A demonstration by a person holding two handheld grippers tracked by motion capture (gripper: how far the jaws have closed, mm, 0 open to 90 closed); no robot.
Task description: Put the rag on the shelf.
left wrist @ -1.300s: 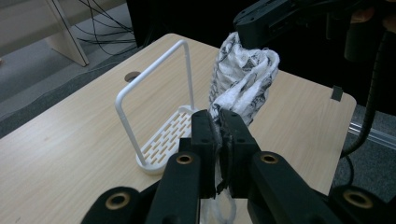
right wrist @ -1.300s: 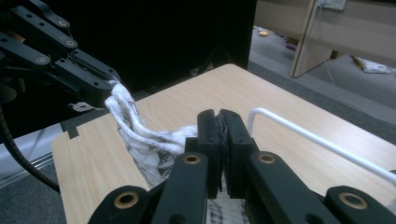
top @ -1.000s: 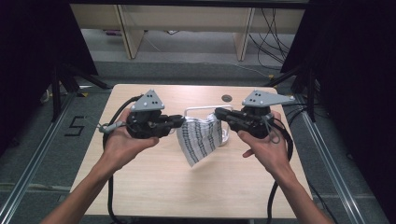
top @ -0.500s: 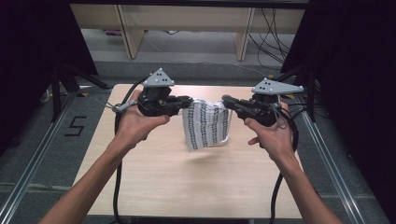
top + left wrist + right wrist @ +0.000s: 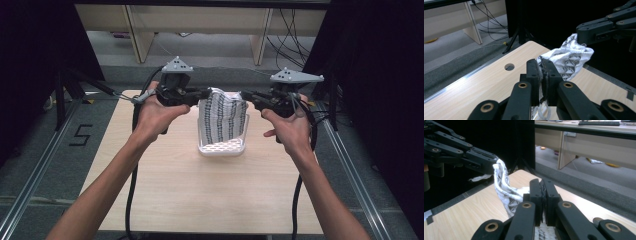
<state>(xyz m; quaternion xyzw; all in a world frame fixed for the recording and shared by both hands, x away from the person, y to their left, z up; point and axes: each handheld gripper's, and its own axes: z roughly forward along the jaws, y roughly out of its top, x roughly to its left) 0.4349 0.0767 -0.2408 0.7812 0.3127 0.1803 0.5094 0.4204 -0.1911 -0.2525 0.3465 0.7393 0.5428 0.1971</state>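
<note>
A white cloth with a black pattern (image 5: pixel 222 120) hangs stretched between my two grippers above a white perforated basket (image 5: pixel 222 148) on the wooden table. My left gripper (image 5: pixel 204 94) is shut on the cloth's left top corner, my right gripper (image 5: pixel 246 95) on its right top corner. In the left gripper view the jaws (image 5: pixel 541 72) pinch the cloth (image 5: pixel 569 57), and the right gripper's jaws hold its far end. The right gripper view has my jaws (image 5: pixel 543 195) clamped on the cloth (image 5: pixel 504 185), with the other gripper gripping its far end.
The wooden table (image 5: pixel 210 200) has a round cable hole (image 5: pixel 509 66) near its far edge. Metal rails run along both sides of the table. Beyond it stand wooden desk legs (image 5: pixel 137 35) and loose cables on grey floor.
Both hands have moved away from me and upward, carrying the cloth from the table's middle to above the basket. The cloth now hangs spread between the grippers.
</note>
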